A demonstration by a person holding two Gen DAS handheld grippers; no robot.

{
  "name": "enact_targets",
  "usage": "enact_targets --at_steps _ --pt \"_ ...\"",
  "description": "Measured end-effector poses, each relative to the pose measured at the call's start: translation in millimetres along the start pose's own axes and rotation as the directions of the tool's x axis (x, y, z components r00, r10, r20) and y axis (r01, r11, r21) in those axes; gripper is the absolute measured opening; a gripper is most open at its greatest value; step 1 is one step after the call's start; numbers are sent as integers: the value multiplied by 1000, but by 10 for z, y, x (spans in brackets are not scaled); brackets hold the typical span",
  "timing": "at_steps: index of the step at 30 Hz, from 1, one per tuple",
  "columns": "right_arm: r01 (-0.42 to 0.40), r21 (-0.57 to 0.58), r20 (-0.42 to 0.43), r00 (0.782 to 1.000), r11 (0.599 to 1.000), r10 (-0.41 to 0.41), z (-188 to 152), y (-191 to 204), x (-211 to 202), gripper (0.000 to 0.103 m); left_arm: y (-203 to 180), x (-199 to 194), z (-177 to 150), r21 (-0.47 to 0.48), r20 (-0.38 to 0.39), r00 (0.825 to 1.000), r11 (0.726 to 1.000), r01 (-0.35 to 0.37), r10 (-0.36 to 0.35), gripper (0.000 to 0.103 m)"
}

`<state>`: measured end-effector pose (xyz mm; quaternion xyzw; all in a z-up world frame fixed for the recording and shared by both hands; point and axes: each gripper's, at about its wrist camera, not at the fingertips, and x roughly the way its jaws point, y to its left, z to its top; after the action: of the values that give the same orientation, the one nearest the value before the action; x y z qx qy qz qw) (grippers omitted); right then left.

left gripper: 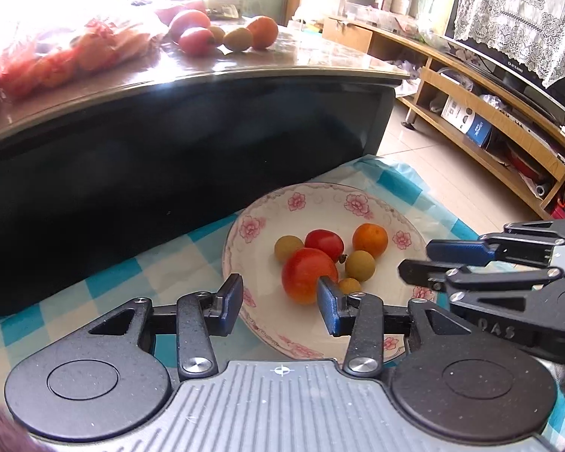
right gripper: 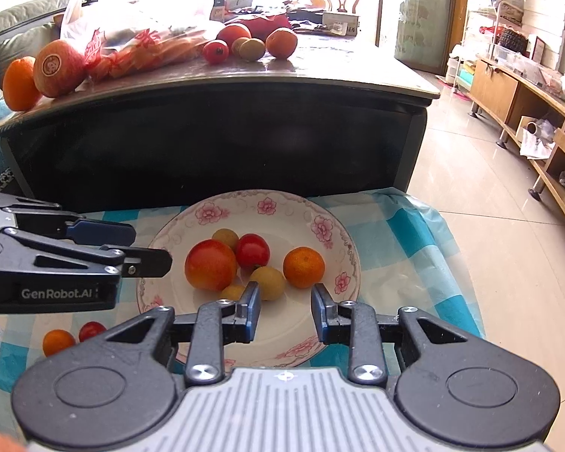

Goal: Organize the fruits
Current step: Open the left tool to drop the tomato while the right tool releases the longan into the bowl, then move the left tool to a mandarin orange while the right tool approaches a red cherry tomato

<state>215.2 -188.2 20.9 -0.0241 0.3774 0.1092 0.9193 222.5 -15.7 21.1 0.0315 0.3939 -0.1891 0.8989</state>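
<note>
On the flowered plate (right gripper: 331, 222) sit six fruits: a big red-orange tomato (right gripper: 211, 264) near the middle, a small red tomato (right gripper: 253, 250) touching it on the side toward the dark tabletop, an orange (right gripper: 304, 266) toward the plate's right rim, and three small yellow-brown fruits, one (right gripper: 268, 281) between the big tomato and the orange, one (right gripper: 225, 236) behind the big tomato, one (right gripper: 232, 292) by its near edge. The plate rests on a blue-and-white checked cloth (right gripper: 406, 233).

My right gripper (right gripper: 285, 309) hangs over the plate's near rim, jaws moderately apart with nothing between them. My left gripper (left gripper: 280, 303) hangs over the plate's left near rim, jaws wider apart and also empty; its right finger (left gripper: 329, 310) lies in front of the big tomato, and I cannot tell whether it touches.

Left of the plate on the cloth lie a small orange fruit (right gripper: 58, 342) and a small red tomato (right gripper: 92, 330), side by side.

Beyond the plate stands the dark tabletop (right gripper: 320, 71), carrying more fruit (right gripper: 250, 47), a red-printed plastic bag (right gripper: 139, 49), a stickered apple (right gripper: 58, 68) and an orange (right gripper: 20, 83) beside it.
</note>
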Motion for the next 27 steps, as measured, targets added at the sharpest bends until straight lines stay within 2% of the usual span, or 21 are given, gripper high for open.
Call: enact_targets --at_steps 6,27 --pt "-2 21 9 1000 1000 2 -27 -6 -143 32 2 -75 -39 10 2 1000 1000 -15 15 52" --pt "-23 -10 -12 1000 1000 23 -264 363 -451 32 -45 -388 -340 30 -7 1000 999 -26 26 56"
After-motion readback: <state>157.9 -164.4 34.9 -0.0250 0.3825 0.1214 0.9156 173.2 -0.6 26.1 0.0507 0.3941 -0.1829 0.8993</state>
